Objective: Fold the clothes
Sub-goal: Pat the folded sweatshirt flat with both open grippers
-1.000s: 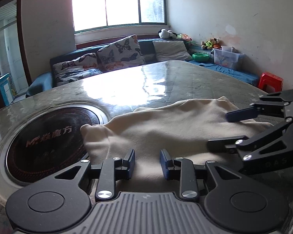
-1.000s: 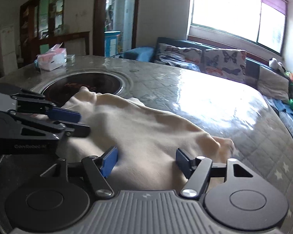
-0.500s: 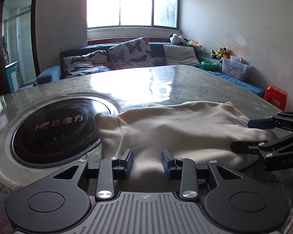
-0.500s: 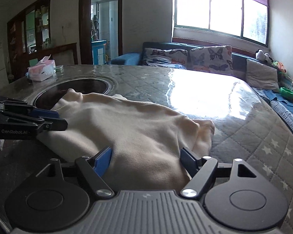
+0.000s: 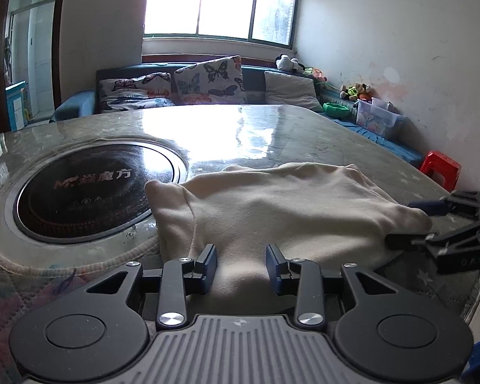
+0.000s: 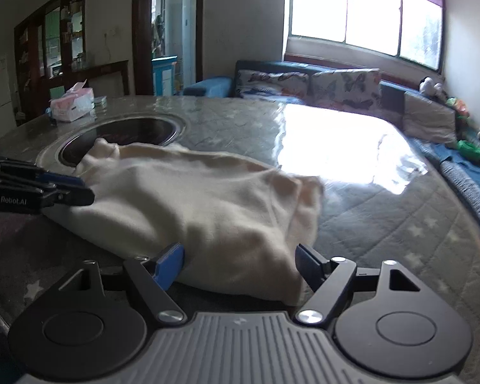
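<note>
The cream garment (image 5: pixel 281 211) lies bunched on the bench (image 5: pixel 272 128), its far corner at 10 o'clock overlapping the round cooktop (image 5: pixel 89 188). Compared with a second ago, the left gripper (image 5: pixel 241 264) has drawn back to the near hem, its jaws opening with cloth between them, unpinched. The right gripper (image 6: pixel 240 264), at 3 o'clock in the left view, has retreated too; its jaws gape wide around the cloth's near corner

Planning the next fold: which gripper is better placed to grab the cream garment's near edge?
Probably the right gripper: jaws wide, straddling the cream garment at its near corner. The left gripper is narrower, its jaws just opening over mid-hem.
</note>
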Demonstrator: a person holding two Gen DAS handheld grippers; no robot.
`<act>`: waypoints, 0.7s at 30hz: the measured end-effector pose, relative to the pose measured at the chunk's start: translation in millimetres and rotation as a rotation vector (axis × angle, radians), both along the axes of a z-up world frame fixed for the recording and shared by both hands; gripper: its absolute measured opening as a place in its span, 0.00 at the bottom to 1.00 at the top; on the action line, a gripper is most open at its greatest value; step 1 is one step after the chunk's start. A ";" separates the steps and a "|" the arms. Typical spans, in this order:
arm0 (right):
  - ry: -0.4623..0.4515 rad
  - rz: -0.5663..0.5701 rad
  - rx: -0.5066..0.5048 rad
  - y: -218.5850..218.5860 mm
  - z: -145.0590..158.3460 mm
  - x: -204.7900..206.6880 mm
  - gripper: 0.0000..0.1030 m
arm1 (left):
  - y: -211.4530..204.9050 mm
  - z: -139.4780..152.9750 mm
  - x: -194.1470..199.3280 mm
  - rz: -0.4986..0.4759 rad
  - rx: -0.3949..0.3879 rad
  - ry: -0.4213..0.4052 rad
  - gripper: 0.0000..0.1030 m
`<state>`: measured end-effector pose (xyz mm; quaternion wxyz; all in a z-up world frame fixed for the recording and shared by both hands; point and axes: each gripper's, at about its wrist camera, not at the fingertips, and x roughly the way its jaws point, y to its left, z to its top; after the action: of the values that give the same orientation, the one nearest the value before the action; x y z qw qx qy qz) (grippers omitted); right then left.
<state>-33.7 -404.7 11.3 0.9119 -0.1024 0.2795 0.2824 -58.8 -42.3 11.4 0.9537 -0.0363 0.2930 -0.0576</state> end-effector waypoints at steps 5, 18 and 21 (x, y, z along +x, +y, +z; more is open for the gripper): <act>-0.046 -0.074 0.019 -6.2 11.1 5.0 0.75 | -2.2 6.5 2.5 0.006 0.022 -0.014 0.43; -0.043 -0.132 -0.042 -10.8 6.2 21.4 0.75 | 14.3 11.3 19.0 0.065 0.066 -0.012 0.42; -0.043 -0.103 -0.021 -1.5 16.3 30.3 0.71 | 21.7 10.6 28.4 0.102 0.066 -0.002 0.39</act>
<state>-3.4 -406.2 27.6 0.9300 -0.1035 0.2676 0.2297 -30.3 -20.6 22.0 0.9564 -0.0197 0.2914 0.0005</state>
